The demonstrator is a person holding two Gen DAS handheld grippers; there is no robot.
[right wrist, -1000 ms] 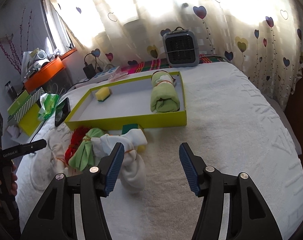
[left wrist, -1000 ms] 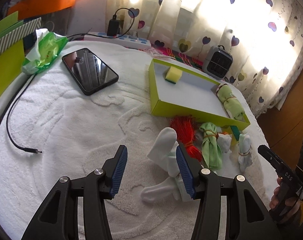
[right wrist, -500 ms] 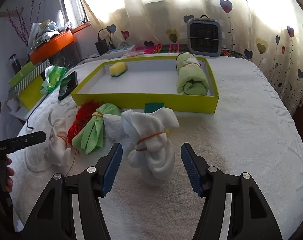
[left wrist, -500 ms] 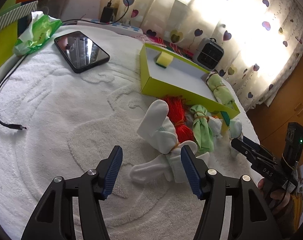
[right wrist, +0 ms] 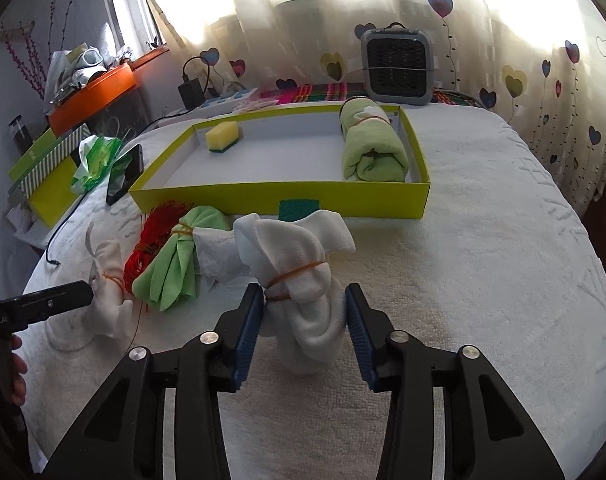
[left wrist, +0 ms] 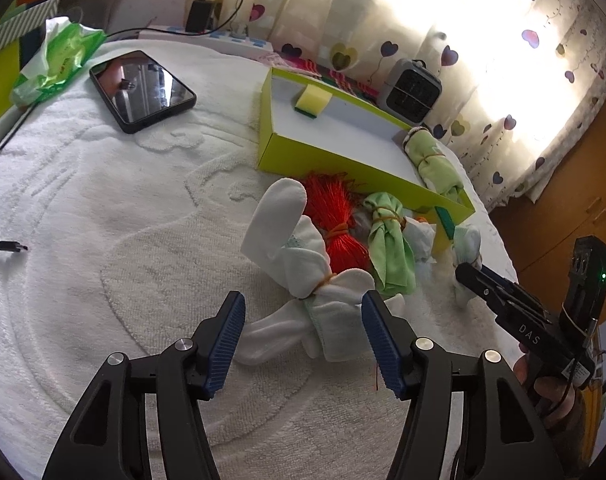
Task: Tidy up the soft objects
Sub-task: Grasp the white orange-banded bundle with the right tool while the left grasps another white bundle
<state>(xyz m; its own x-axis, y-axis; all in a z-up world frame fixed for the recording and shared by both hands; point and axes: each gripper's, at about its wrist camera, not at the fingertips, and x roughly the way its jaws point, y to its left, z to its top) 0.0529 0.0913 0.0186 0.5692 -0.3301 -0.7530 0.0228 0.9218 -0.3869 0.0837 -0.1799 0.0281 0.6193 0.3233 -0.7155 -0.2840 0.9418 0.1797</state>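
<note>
A yellow-green tray (right wrist: 287, 199) (left wrist: 343, 172) holds a yellow sponge (right wrist: 223, 137) and a rolled green towel (right wrist: 373, 148). In front of it lie a red tassel bundle (left wrist: 337, 220), a green cloth bundle (right wrist: 175, 260) (left wrist: 389, 240) and two white bundles tied with rubber bands. My right gripper (right wrist: 303, 328) is open, its pads on either side of one white bundle (right wrist: 303, 280). My left gripper (left wrist: 303, 336) is open, straddling the other white bundle (left wrist: 303, 268). The right gripper also shows in the left wrist view (left wrist: 469, 274).
The table is covered by a white towel (right wrist: 483, 280). A phone (left wrist: 143, 90), a green wipes pack (left wrist: 55, 62), a cable end (left wrist: 7, 245) and a power strip lie at the left. A small grey heater (right wrist: 397, 65) stands behind the tray.
Both grippers have moved forward. The right one now has the white bundle between its pads and its jaws have narrowed. The left one has come closer around its white bundle.
</note>
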